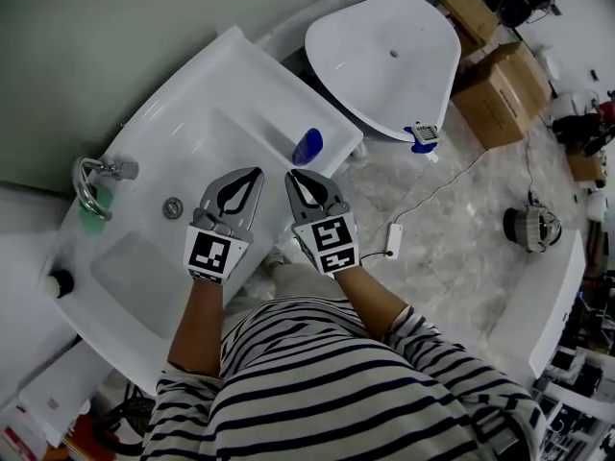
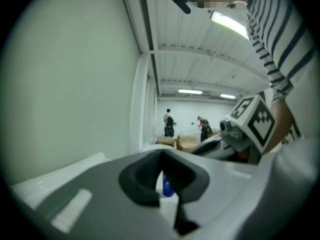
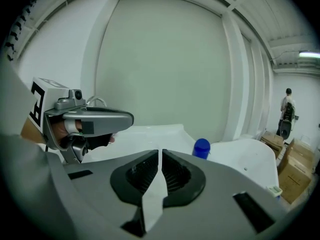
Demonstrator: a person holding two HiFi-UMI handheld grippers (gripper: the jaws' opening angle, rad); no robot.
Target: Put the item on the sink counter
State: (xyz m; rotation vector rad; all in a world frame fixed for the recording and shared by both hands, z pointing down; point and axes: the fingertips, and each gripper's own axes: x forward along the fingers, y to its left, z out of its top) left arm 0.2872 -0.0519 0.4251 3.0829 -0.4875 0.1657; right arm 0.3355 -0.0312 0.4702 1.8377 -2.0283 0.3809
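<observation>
On the far right ledge of the white ceramic sink bench (image 1: pixel 274 104), past the sunken basin (image 1: pixel 144 267): small blue round-topped cylindrical container (image 1: pixel 307 146), plastic by appearance, standing free with nothing touching it. Positioned ahead of both tools and slightly to their right. Confirmed from the right gripper view as the same container (image 3: pixel 201 148), above and to the right of the jaw seam, and from the left gripper view as a sliver of the container (image 2: pixel 167 186) glimpsed through the notch just right of the seam. Right hand-held gripper (image 1: pixel 291 175) recorded as the nearer, its tip near the container but apart from it. Left hand-held gripper (image 1: pixel 257 173) just beside the right one, a little further off and to the container's left. Both found with jaws pressed together on nothing, pads meeting along a bare seam in each gripper view. Long axis of the container vertical: base on the ledge, rounded top pointing up, no tilt noted; round in section, so no side favoured for approach. Judged already resting where the task wants it. Judged further that any fresh grasp would call for opening the jaws first, then a short reach forward and rightward from the right side, jaws straddling the upright axis.
</observation>
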